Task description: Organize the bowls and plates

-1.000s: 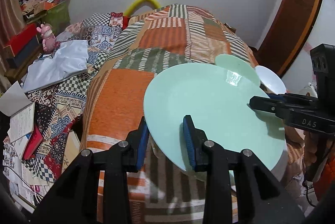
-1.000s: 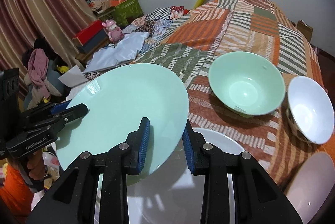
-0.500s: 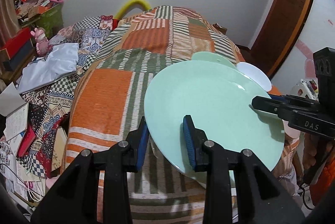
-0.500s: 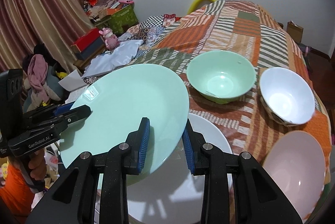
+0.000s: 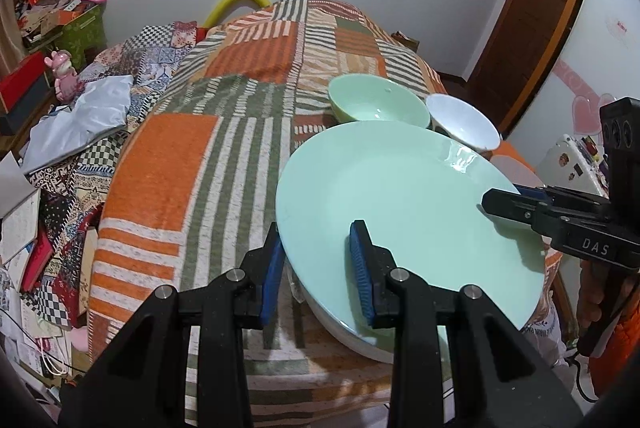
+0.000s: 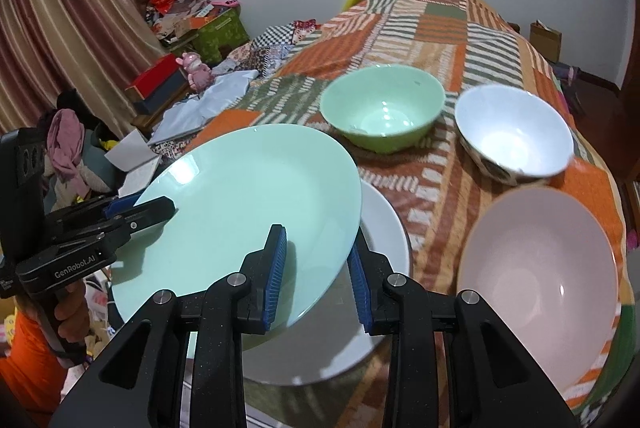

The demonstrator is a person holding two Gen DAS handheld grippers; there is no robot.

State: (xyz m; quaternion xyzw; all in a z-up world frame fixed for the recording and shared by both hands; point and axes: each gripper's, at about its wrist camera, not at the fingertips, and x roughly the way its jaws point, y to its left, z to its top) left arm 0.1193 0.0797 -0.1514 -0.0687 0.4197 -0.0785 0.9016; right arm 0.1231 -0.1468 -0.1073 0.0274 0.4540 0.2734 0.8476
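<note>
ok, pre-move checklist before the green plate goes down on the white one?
1. Left gripper fingers clamp the green plate rim: ok.
2. Right gripper clamps the opposite rim: ok.
3. White plate sits under the green plate, top bare where visible: ok.
4. Green plate level: not ok, tilted, the right gripper's edge lower.
5. Green bowl, white bowl and pink bowl stand apart from the white plate: ok.
6. Green plate centred over the white plate: not ok, it overhangs toward the left gripper's side.
</note>
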